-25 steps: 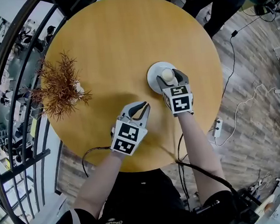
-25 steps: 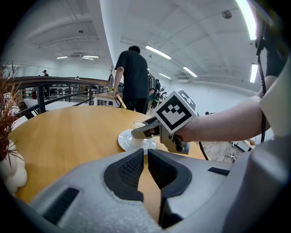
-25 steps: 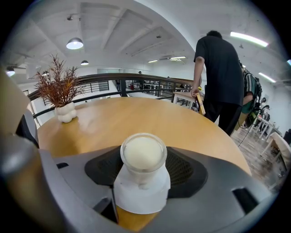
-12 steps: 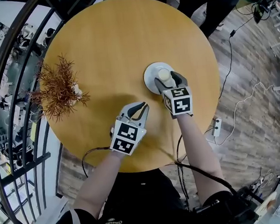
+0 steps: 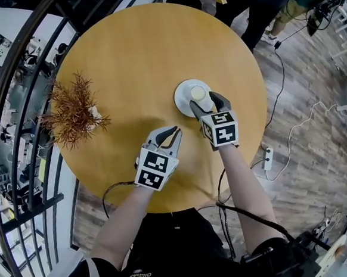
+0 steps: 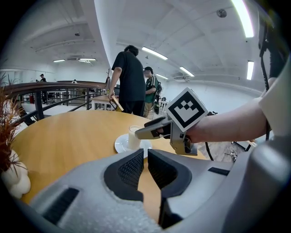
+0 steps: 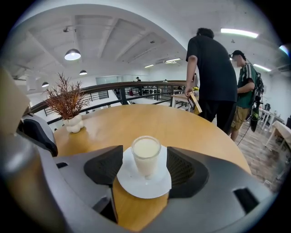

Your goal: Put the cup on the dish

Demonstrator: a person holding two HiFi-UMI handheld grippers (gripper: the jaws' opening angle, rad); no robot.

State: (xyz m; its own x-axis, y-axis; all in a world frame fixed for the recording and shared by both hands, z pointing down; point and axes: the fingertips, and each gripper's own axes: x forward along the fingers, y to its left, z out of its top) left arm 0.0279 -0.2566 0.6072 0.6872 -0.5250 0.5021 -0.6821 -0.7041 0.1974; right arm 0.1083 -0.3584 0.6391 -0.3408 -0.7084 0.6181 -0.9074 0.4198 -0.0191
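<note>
**Cup stands on the dish, right jaws wide around it**

The cup (image 7: 146,155), a clear glass full of a pale milky drink, stands upright in the middle of the white dish (image 7: 143,185). The dish lies on the round wooden table (image 5: 136,48), right of its centre. The right gripper (image 5: 204,99) reaches in from the near side with its jaws spread wide. The cup sits between the two dark pads, with a gap showing on either side, so neither pad touches it.

The left gripper (image 5: 172,132) hovers over the near part of the table, left of the dish and apart from it. Its jaws are drawn together to a thin slit with nothing in them.

At the left edge of the table a dried reddish-brown plant (image 5: 72,108) stands in a small white vase (image 7: 74,124). Beyond the far right edge two people (image 7: 213,77) stand on the wooden floor (image 5: 304,95).
</note>
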